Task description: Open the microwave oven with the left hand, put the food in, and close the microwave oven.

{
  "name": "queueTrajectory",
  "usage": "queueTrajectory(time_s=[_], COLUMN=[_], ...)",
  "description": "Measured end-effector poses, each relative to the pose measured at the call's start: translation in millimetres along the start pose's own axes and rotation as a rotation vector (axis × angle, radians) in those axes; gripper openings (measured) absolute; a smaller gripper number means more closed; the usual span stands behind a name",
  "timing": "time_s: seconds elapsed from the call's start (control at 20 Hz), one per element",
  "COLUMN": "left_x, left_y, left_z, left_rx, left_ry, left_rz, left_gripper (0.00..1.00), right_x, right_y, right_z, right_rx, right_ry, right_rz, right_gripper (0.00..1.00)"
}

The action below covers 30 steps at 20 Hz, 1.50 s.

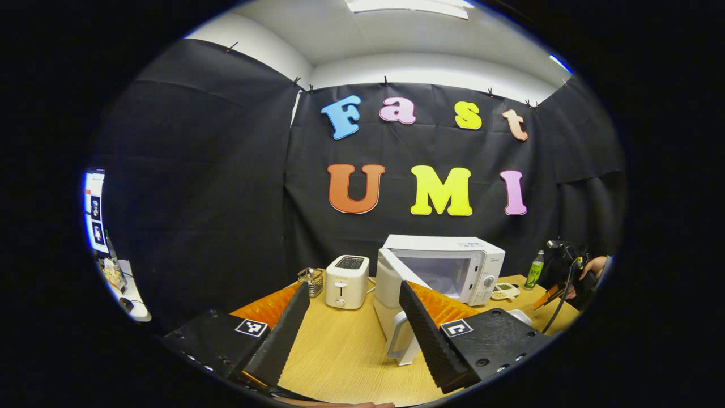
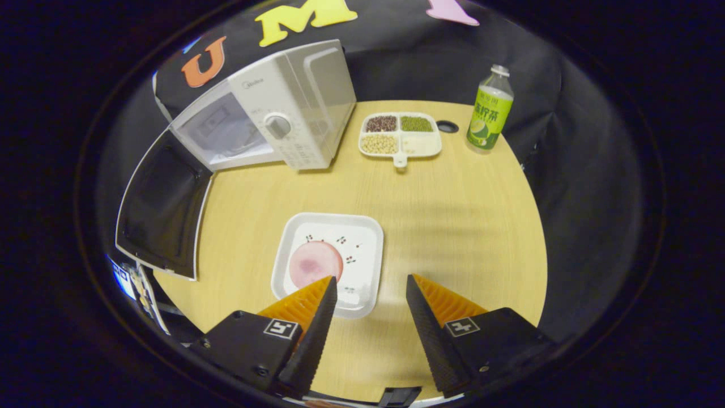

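The white microwave [image 1: 453, 263] stands at the back of the wooden table [image 1: 340, 351] with its door [image 1: 391, 309] swung wide open. My left gripper [image 1: 354, 323] is open, and the door's free edge stands between its fingers, close to the right-hand one; I cannot tell if they touch. In the right gripper view the microwave [image 2: 283, 107] shows its cavity, the dark-windowed door [image 2: 161, 212] hanging out to the left. A white square plate [image 2: 351, 249] carries a round pink food [image 2: 315, 263]. My right gripper [image 2: 371, 286] is open just above the plate's near edge.
A white toaster [image 1: 346, 280] and a small wire rack [image 1: 312, 280] stand left of the microwave. A divided tray of beans [image 2: 401, 136] and a green bottle [image 2: 490, 107] sit at the table's far right. A hand [image 1: 592, 269] holds the other gripper at the right.
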<state>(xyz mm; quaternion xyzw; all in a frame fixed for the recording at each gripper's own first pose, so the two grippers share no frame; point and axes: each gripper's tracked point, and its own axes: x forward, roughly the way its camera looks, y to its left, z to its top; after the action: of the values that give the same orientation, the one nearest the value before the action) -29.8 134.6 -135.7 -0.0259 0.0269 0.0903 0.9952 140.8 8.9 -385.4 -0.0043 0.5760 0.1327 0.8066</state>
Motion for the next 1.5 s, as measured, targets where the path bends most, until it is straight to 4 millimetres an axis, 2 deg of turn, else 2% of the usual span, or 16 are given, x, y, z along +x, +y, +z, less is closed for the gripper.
queueTrajectory(time_s=[0.25, 0.3, 0.35, 0.4, 0.5, 0.55, 0.7, 0.8, 1.0, 1.1, 1.25, 1.3, 1.35, 1.4, 1.45, 1.5], left_x=[14, 16, 20, 23, 26, 27, 27, 27, 25, 25, 24, 24, 24, 24, 24, 22], left_y=[-18, -23, -27, -33, -44, -49, -59, -64, -72, -71, -73, -72, -72, -72, -73, -74], left_z=[9, 7, 8, 8, 6, 9, 17, 19, 13, 10, 6, 4, 3, 3, 3, 3], left_rx=[-0.02, -0.017, -0.007, 0.006, 0.029, 0.038, 0.054, 0.05, 0.054, 0.062, 0.062, 0.059, 0.055, 0.05, 0.047, 0.046], left_ry=[-0.015, -0.01, -0.01, -0.01, -0.006, -0.011, -0.041, -0.052, -0.047, -0.049, -0.045, -0.04, -0.039, -0.037, -0.034, -0.031], left_rz=[-0.016, -0.027, -0.032, -0.042, -0.057, -0.066, -0.084, -0.091, -0.123, -0.125, -0.145, -0.149, -0.155, -0.165, -0.178, -0.19], left_gripper=[0.94, 0.95, 0.95, 0.95, 0.95, 0.95, 0.95, 0.94, 0.94, 0.94, 0.94, 0.94, 0.94, 0.95, 0.95, 0.94], right_x=[46, 54, 60, 57, 67, 61, 59, 58, 54, 46, 36, 30, 27, 24, 21, 19], right_y=[-4, -4, 3, 7, 16, 15, 16, 22, 30, 37, 59, 68, 75, 86, 98, 108], right_z=[-6, -7, -10, -4, -10, -9, -12, -14, -11, -8, -1, 0, 2, 6, 11, 14], right_rx=[0.034, 0.04, 0.053, 0.081, 0.146, 0.153, 0.213, 0.235, 0.247, 0.26, 0.262, 0.262, 0.262, 0.262, 0.268, 0.273], right_ry=[0.151, 0.174, 0.204, 0.219, 0.262, 0.268, 0.286, 0.295, 0.252, 0.234, 0.203, 0.196, 0.186, 0.174, 0.162, 0.151], right_rz=[0.046, 0.059, 0.098, 0.142, 0.22, 0.247, 0.287, 0.304, 0.336, 0.349, 0.386, 0.397, 0.401, 0.409, 0.415, 0.42], right_gripper=[0.63, 0.5, 0.47, 0.31, 0.1, 0.04, 0.0, 0.04, 0.0, 0.04, 0.04, 0.0, 0.04, 0.0, 0.04, 0.0])
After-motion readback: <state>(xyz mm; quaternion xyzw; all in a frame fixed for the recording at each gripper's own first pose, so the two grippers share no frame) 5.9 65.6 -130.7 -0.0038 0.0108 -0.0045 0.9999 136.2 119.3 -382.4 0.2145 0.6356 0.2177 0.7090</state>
